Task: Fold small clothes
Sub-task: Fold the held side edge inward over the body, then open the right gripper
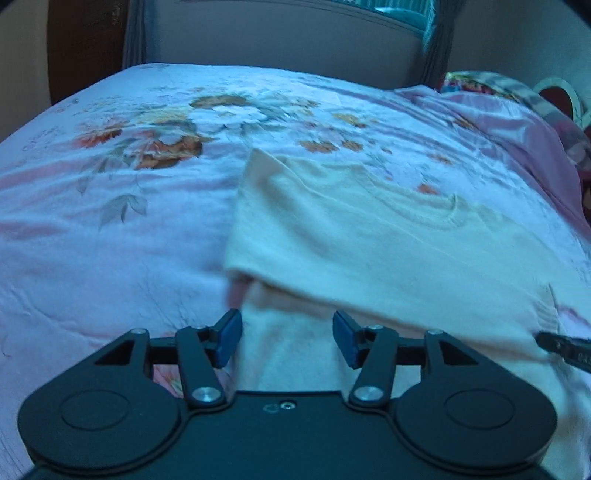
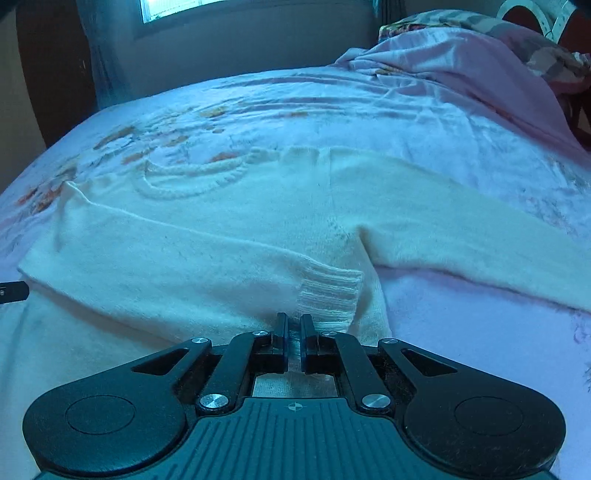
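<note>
Showing ribbed cuff (image 2: 328, 295) only in right view; right gripper (image 2: 294, 332) closed on sweater (image 2: 221, 229), tilted down. Left gripper (image 1: 287, 334) approx. half-open, empty.

Dim, blue-tinted daylight comes from the window (image 2: 173, 7) behind; the left view is motion-blurred, and fisheye distortion bends both views' edges.

**Open bed left, heaped bedding right**

Wide, flat stretch of bed (image 1: 110, 229) left of the sweater (image 1: 369, 236), free for a low pass. Flat bed again beyond the collar, up to the wall (image 1: 277, 40). Far right blocked by a raised heap of pink blanket (image 2: 461, 62) and pillows (image 2: 436, 18). Sleeve (image 2: 461, 236) sprawled across the near right. Folded cuff (image 2: 328, 291) just ahead of the right tool (image 2: 294, 328). Left tool (image 1: 286, 338) over the sweater's near edge, the other tool's tip close at its right.
</note>
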Tool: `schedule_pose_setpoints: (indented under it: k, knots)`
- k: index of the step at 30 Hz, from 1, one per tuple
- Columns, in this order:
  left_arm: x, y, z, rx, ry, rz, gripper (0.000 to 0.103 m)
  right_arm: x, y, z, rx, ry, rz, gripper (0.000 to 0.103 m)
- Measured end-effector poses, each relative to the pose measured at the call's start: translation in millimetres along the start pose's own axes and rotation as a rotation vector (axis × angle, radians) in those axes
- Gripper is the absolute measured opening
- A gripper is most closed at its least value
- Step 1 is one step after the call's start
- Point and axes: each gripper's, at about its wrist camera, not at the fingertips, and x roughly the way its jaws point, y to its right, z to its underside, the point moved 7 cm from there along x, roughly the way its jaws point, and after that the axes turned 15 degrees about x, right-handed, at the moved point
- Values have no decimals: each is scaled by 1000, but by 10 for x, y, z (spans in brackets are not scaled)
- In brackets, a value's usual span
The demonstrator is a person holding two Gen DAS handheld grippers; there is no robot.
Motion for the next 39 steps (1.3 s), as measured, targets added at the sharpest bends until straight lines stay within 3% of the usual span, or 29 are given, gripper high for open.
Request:
schedule_pose_setpoints:
  k: [6,8,14,18,20,26,28,31,34,37,39]
  knots:
    - [261,-250,-15,-52,-19,-107,64,-161,29,-68,0,49,31,3]
    - [243,-342,19,-102,-18,-125,64,-37,124,10,-6,6,51,3]
    - [141,-569,100,-220,-3,-158,62,-114,129,-19,5,-9,57,3]
    - [172,-432,-23,-167,10,-129,60,-128,110,3,14,0,55,3]
    - [250,-385,-46,-151,7,-149,60,-120,102,-1,15,0,54,3]
    - [372,-607,-101,-237,9,-215,67,-104,122,5,9,2,34,3]
    - [336,-638,-49,-214,3,-226,67,-107,125,5,7,2,30,3]
    - [251,-703,118,-183,-18,-295,66,-117,108,-1,-10,0,36,3]
    - [96,-709,135,-171,-22,-292,60,-191,18,-71,-20,39,19,3]
    - [-138,-647,35,-181,41,-275,60,-205,-61,-131,-13,54,-5,3]
    - [-214,-471,-125,-112,86,-248,63,-130,-50,-96,-27,38,18,3]
